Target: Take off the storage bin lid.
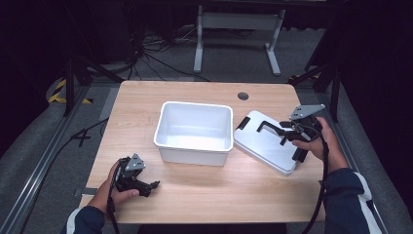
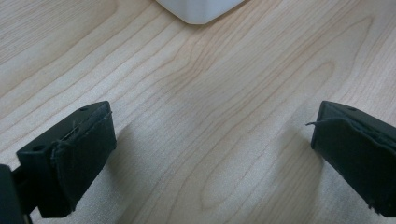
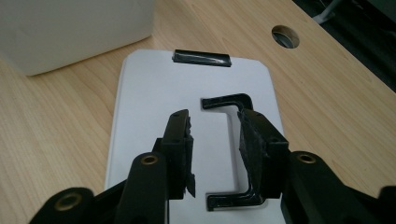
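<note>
right gripper view: the right gripper [image 3: 215, 140] is seen low over the white lid [image 3: 149, 93], its jaws parted narrowly on either side of the black handle [image 3: 233, 140]; the handle's bar runs between them, one jaw just beside it. whether the pads press the bar cannot be told. in the high view the right gripper [image 1: 287, 134] is held by a hand at the far right of the white bin [image 1: 194, 132], and the lid [image 1: 265, 144] is laid flat on the table [image 1: 204, 195], just right of the bin, tilted askew to the bin's wall, with one corner near the table's right edge. a black clip [image 3: 201, 58] is fixed at the lid's end nearest the bin, and another sits at the opposite end. a round cable hole [image 1: 243, 95] is seen behind the bin. open tabletop is left in front of the bin.

the left gripper [image 1: 146, 187] is rested on the table in front of the bin's left corner, jaws spread wide with bare wood between them, and the bin's corner [image 2: 198, 11] is seen ahead of it.
</note>
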`<state>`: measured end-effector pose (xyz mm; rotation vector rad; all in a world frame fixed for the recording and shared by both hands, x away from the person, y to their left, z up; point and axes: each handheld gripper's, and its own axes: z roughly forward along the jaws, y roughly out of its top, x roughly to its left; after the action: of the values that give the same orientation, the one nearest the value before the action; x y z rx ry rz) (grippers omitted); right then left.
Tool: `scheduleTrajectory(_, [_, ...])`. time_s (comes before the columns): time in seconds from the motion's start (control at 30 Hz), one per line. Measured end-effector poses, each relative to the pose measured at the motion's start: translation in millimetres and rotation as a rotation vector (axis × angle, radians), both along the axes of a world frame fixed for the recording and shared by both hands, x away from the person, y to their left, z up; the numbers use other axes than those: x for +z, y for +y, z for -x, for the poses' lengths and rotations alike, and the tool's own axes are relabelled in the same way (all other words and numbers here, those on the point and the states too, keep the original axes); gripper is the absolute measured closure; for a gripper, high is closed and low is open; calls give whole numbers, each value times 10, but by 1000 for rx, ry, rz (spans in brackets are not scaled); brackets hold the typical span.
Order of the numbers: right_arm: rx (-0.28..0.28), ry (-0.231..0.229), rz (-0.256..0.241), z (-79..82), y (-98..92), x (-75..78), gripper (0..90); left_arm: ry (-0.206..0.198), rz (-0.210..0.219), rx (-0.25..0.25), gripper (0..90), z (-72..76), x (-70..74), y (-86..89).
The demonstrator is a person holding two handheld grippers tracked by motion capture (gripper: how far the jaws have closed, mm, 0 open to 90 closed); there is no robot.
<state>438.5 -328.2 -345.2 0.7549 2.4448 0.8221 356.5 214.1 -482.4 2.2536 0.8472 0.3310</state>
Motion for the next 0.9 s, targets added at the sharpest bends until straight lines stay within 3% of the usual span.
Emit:
scheduleTrajectory(0.57, [-14,-14,10,260,53,15,510,1,1,12,6,10,-1,-3])
scheduleTrajectory(0.73, [-24,-6,34,349,20,4,474,1,3,11,5,9,-2,-4])
scheduleTrajectory(0.9, [-26,-5,17,442,-33,-20,448,1,3,11,5,9,-2,-4])
